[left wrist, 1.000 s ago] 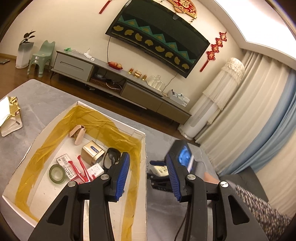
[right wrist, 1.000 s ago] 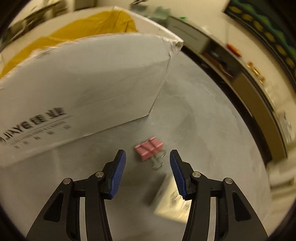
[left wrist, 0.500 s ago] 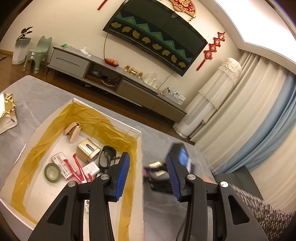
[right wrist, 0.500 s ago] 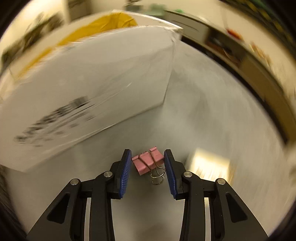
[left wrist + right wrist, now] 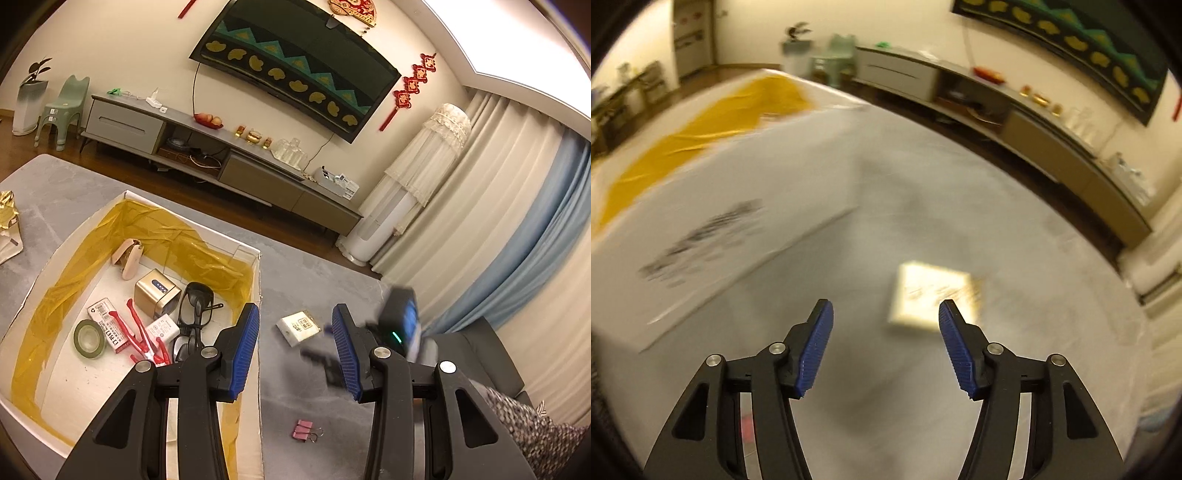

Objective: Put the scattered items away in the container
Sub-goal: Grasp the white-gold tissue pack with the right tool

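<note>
Right tool (image 5: 886,343) stands released, jaws wide and nothing between them; left tool (image 5: 295,347) likewise released and empty, held above the right wall of the container (image 5: 255,266). Task's things outside the container: a white packet (image 5: 932,295) on the grey table (image 5: 923,203), just ahead of the right tool and slightly to its right, one flat side facing the jaws; a pink binder clip (image 5: 302,430) on the table beside the container's right wall, nearer the table's near edge. In the right wrist view the clip is not clearly seen; only a pink blur low behind the left jaw. Judgement: the right tool is the nearer to both; the packet lies forward of it, the clip behind.
</note>
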`<state>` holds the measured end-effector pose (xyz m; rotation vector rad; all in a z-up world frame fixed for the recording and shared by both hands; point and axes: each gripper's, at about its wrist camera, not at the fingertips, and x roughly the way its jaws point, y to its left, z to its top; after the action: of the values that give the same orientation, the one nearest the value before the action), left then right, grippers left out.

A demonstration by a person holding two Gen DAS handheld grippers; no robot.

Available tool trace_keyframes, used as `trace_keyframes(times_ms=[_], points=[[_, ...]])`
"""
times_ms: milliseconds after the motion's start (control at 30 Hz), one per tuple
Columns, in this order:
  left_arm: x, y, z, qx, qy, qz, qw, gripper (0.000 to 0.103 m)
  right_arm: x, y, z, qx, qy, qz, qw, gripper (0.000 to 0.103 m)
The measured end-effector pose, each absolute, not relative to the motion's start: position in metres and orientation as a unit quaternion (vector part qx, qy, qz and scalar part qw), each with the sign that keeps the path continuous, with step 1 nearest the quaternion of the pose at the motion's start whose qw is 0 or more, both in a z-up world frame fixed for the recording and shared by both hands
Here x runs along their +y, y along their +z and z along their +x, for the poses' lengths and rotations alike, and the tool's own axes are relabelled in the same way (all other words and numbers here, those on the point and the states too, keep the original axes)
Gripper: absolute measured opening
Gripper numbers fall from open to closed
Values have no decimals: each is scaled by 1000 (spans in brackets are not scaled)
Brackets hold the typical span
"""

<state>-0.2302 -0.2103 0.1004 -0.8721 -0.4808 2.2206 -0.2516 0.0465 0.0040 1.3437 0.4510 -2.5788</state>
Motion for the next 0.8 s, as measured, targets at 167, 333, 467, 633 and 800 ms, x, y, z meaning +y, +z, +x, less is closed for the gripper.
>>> trace_keyframes(times_ms=[167,333,467,633,800], points=[[-205,101,-228,-179,849,-337,366,43,65,-13,-289,143,-866,473,73,63],[-202,101,-226,-176,844,-338,376,43,56,-36,-294,133,-857,488,94,64],[-200,99,-225,-175,843,-342,376,43,41,-43,-285,216,-837,485,129,62],[-194,101,-220,-172,840,-343,385,43,34,-43,-217,358,-768,481,227,56],[-181,101,-211,-162,834,-345,400,43,66,-31,-187,318,-785,504,169,60]])
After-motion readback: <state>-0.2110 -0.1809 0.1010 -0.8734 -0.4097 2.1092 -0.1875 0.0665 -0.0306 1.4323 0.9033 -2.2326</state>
